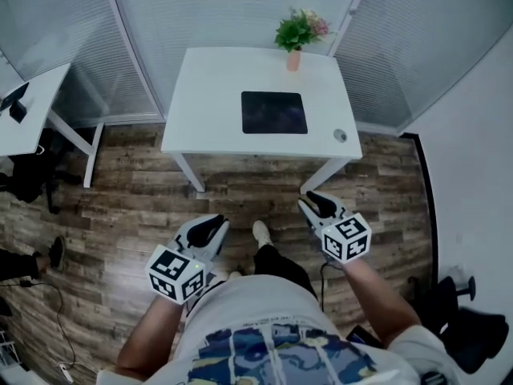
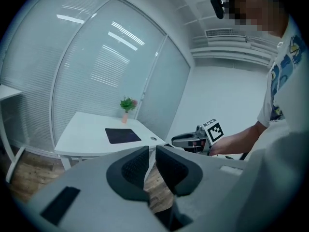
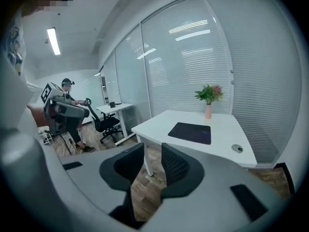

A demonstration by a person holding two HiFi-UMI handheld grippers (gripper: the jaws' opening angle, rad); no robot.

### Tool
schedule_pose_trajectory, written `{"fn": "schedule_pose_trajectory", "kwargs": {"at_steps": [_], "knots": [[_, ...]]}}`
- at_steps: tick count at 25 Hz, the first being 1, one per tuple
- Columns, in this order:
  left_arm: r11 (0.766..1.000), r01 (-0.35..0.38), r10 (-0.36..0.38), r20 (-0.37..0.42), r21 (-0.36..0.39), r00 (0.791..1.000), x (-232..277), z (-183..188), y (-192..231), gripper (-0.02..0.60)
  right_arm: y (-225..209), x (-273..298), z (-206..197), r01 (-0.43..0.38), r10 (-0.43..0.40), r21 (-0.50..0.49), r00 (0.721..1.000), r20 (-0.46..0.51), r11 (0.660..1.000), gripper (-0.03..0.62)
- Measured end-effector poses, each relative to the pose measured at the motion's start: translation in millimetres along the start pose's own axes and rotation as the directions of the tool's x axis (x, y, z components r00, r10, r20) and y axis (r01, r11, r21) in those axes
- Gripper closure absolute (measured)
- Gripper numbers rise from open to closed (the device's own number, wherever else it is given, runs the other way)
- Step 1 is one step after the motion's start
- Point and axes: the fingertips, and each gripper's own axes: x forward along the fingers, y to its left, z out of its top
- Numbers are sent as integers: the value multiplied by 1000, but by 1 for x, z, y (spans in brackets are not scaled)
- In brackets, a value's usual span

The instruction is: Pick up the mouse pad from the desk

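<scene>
Square black-and-white markers on the left cube (image 1: pixel 176 273) and the right cube (image 1: pixel 346 237). Shirt print (image 1: pixel 276 351) possibly patterned rather than lettered, too blurred to read. Left gripper (image 1: pixel 215 224) and right gripper (image 1: pixel 314 203) held out ahead of the body over the wood floor (image 1: pixel 120 207), forearms forward, pointing toward the white desk (image 1: pixel 208 87) and tipped slightly down. Left jaws a narrow gap apart, right jaws wider, nothing between either pair. Black mouse pad (image 1: pixel 274 112) flat at mid-desk, well apart from both grippers, in front of the potted plant (image 1: pixel 298 30).
</scene>
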Motion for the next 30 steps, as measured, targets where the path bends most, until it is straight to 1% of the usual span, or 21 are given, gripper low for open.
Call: {"fn": "schedule_pose_trajectory", "kwargs": {"at_steps": [5, 10, 18, 22, 25, 30], "knots": [[1000, -17, 17, -28, 4, 999, 47, 17, 17, 545, -66, 40, 6, -6, 6, -7, 999, -36, 1000, 476], [999, -48, 48, -34, -16, 998, 89, 43, 34, 543, -123, 78, 11, -26, 25, -9, 996, -86, 1000, 465], [994, -101, 99, -42, -43, 994, 138, 61, 59, 541, -207, 140, -2, -32, 33, 9, 987, -159, 999, 433], [989, -132, 129, -47, -60, 991, 157, 68, 66, 541, -239, 169, -15, -31, 33, 13, 980, -198, 999, 419], [986, -153, 151, -38, -65, 988, 170, 77, 72, 541, -260, 191, -21, -35, 32, -9, 975, -222, 999, 400], [977, -196, 194, -39, -81, 980, 181, 78, 80, 541, -279, 224, -33, -65, 53, -36, 962, -270, 997, 378]]}}
